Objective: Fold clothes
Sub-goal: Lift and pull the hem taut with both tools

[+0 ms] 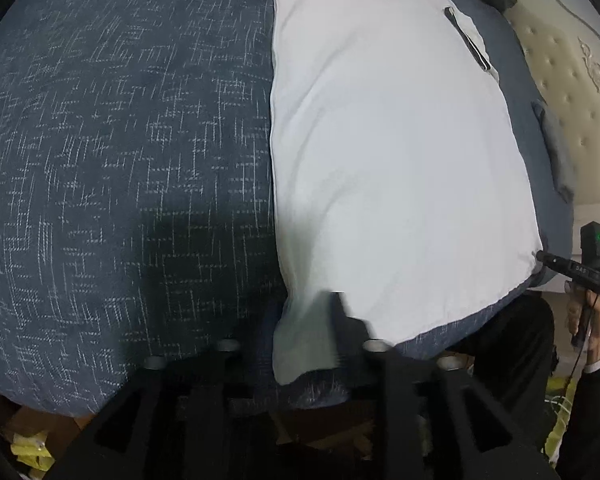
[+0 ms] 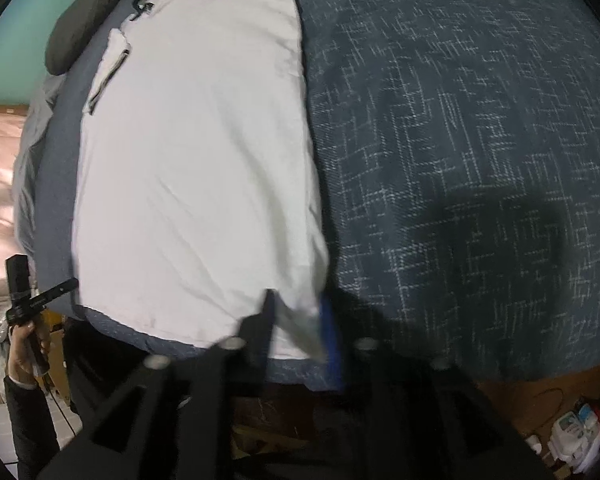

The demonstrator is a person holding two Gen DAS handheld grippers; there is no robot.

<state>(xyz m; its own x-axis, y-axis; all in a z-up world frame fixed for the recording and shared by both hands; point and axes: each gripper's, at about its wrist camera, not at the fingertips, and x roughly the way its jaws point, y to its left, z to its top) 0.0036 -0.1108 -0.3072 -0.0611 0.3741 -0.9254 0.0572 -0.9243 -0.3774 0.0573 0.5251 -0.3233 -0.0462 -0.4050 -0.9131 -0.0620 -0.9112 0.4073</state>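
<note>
1. Bed with its dark blue flecked cover carries the white shirt, which lies flat and lengthwise, collar at the far end, hem at the near edge of the bed.
2. Open cover lies wide on one side of the shirt, good room for a fold; the other side runs close to the bed's side edge, so cloth drawn that way could slide off.
3. Left tongs stand partly apart over one near hem corner, right tongs likewise over the other; neither presses the cloth.
4. Risk: closing too deep could pinch the cover with the hem, or catch only one layer and leave a crooked fold.
</note>
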